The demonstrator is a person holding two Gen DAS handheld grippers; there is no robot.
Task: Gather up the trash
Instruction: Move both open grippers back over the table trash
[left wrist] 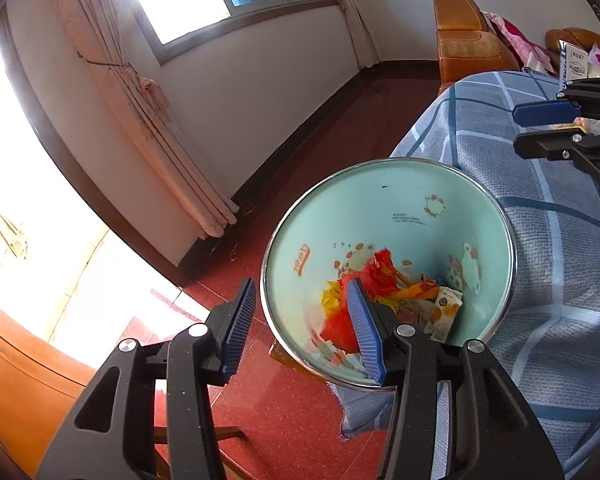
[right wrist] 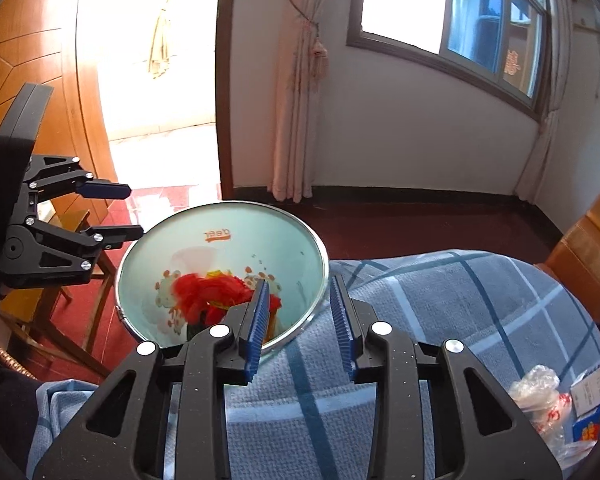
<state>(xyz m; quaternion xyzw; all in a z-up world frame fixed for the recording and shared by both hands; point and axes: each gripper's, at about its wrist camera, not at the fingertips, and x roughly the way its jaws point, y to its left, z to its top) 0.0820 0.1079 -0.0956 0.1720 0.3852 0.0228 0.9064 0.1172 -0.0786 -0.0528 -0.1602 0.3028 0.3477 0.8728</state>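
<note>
A pale green trash bin with a metal rim stands at the edge of the blue checked cloth; it also shows in the right wrist view. Red, orange and yellow wrappers lie in its bottom, also seen from the right wrist. My left gripper is open and empty, straddling the bin's near rim. My right gripper is open and empty, just above the bin's rim and the cloth. Each gripper shows in the other's view: the right one, the left one.
A clear plastic bag and small boxes lie on the cloth at the right. An orange sofa stands behind. A wooden chair stands by the bin on the red floor. Curtains and windows are beyond.
</note>
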